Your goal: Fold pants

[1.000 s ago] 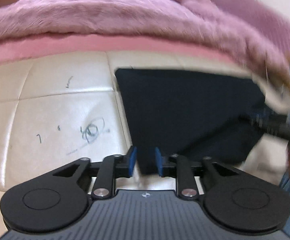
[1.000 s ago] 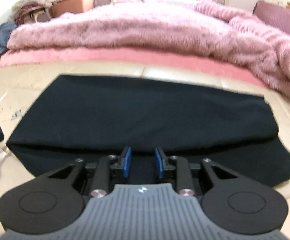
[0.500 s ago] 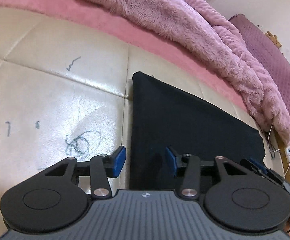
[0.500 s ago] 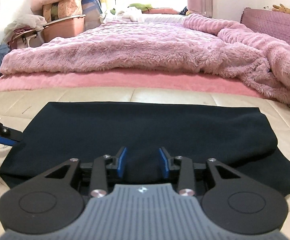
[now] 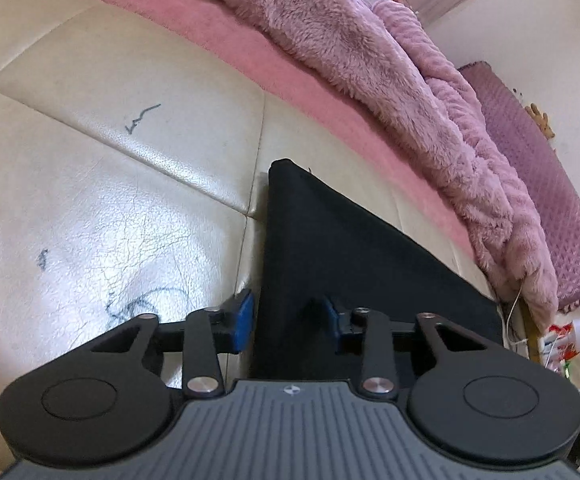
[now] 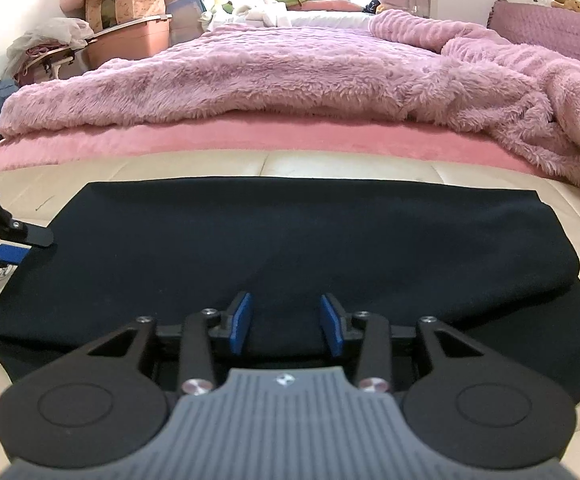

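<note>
The black pants (image 6: 290, 240) lie folded flat on a cream leather bench (image 6: 210, 164). My right gripper (image 6: 286, 322) is open over the pants' near edge, its jaws apart with dark cloth showing between them. My left gripper (image 5: 288, 322) is open at the pants' left edge (image 5: 330, 248); its left pad is over the leather and its right pad over the cloth. The left gripper also shows in the right wrist view (image 6: 14, 244) at the pants' left end, its fingers apart.
A fluffy pink blanket (image 6: 290, 72) on a pink mattress runs along the far side of the bench. Pen scribbles (image 5: 142, 120) mark the leather to the left. Boxes and clutter (image 6: 126, 36) stand at the back left. A purple headboard (image 5: 550, 200) is at the right.
Both grippers have opened wider. The left gripper has tilted and moved in along the pants' left edge. The right gripper has lifted its view slightly over the near edge.
</note>
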Demonstrator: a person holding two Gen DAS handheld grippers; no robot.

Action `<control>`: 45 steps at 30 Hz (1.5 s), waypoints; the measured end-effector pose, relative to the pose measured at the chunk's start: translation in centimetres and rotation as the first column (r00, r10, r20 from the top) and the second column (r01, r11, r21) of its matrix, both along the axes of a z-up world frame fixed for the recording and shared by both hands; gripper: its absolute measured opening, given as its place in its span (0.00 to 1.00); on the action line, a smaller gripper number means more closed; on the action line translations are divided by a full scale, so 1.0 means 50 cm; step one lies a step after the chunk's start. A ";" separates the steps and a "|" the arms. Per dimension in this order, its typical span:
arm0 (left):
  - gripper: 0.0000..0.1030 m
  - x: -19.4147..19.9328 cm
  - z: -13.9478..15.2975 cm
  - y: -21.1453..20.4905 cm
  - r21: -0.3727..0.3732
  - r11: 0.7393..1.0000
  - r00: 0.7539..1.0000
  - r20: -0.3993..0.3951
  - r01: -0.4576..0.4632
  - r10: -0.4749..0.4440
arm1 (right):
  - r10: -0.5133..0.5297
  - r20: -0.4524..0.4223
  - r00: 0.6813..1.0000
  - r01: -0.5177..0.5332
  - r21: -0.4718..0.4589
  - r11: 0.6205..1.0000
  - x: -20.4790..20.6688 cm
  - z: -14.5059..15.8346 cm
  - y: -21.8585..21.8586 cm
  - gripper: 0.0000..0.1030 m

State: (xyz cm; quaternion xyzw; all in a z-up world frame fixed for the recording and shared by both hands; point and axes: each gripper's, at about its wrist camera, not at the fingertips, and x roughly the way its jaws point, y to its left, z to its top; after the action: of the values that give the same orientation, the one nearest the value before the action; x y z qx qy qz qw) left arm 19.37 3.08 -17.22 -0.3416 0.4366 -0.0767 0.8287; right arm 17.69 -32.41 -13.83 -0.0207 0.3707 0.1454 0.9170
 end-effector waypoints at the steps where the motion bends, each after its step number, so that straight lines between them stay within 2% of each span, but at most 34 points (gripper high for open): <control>1: 0.29 0.003 -0.004 0.002 -0.010 1.000 1.000 -0.003 -0.009 0.009 | -0.001 -0.001 1.000 0.001 0.003 1.000 0.000 0.000 -0.001 0.35; 2: 0.26 0.007 -0.009 0.001 -0.013 1.000 1.000 -0.005 -0.014 0.014 | -0.002 -0.002 1.000 0.002 0.007 1.000 0.000 -0.001 -0.002 0.35; 4: 0.24 0.011 -0.013 -0.004 -0.020 0.999 1.000 -0.008 -0.027 0.026 | -0.006 -0.001 1.000 0.006 0.010 1.000 0.001 -0.002 -0.001 0.35; 7: 0.20 0.014 -0.007 -0.015 0.016 1.000 1.000 -0.011 -0.016 0.016 | -0.005 0.001 1.000 0.005 0.006 1.000 0.000 -0.003 -0.001 0.35; 9: 0.11 0.010 -0.008 -0.009 0.008 1.000 0.999 -0.021 -0.028 0.029 | -0.003 0.003 1.000 0.003 0.002 1.000 -0.001 -0.003 0.000 0.35; 12: 0.08 0.007 0.006 -0.016 0.030 0.999 0.998 -0.039 -0.043 0.044 | -0.002 0.002 1.000 0.002 -0.003 1.000 -0.002 -0.003 0.000 0.35; 14: 0.07 0.003 0.027 -0.028 0.067 0.997 0.998 -0.041 -0.045 0.048 | 0.001 -0.003 1.000 -0.001 -0.016 1.000 -0.003 0.000 0.003 0.35; 19: 0.07 -0.031 0.066 -0.002 0.091 0.995 0.996 -0.064 -0.049 0.055 | 0.033 -0.016 0.999 -0.034 -0.043 0.998 -0.011 0.017 0.013 0.36; 23: 0.07 -0.077 0.088 0.068 0.102 0.992 0.991 -0.101 -0.080 0.091 | 0.091 -0.023 0.996 -0.092 -0.050 0.994 -0.024 0.036 0.033 0.36; 26: 0.07 -0.111 0.114 0.139 0.114 0.988 0.986 -0.118 -0.106 0.119 | 0.121 -0.027 0.992 -0.122 -0.020 0.992 -0.037 0.047 0.053 0.36; 30: 0.07 -0.142 0.167 0.210 0.168 0.976 0.982 -0.104 -0.140 0.159 | 0.159 -0.043 0.986 -0.159 -0.003 0.987 -0.057 0.051 0.090 0.35; 34: 0.07 -0.154 0.217 0.256 0.163 0.975 0.980 -0.098 -0.154 0.171 | 0.200 -0.052 0.978 -0.202 -0.042 0.978 -0.068 0.057 0.120 0.35; 38: 0.07 -0.141 0.259 0.250 0.149 0.979 0.984 -0.096 -0.137 0.152 | 0.176 -0.062 0.982 -0.180 -0.076 0.981 -0.060 0.068 0.115 0.35; 45: 0.07 -0.100 0.311 0.170 0.103 0.986 0.987 -0.080 -0.131 0.140 | 0.099 -0.102 0.990 -0.110 -0.103 0.989 -0.030 0.074 0.057 0.35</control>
State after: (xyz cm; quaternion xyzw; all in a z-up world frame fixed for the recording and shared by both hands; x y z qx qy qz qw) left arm 14.40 11.61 -1.64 -0.3327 0.4513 0.0163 0.8279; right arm 16.20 -29.55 -10.14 -0.0827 0.4205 0.1739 0.8866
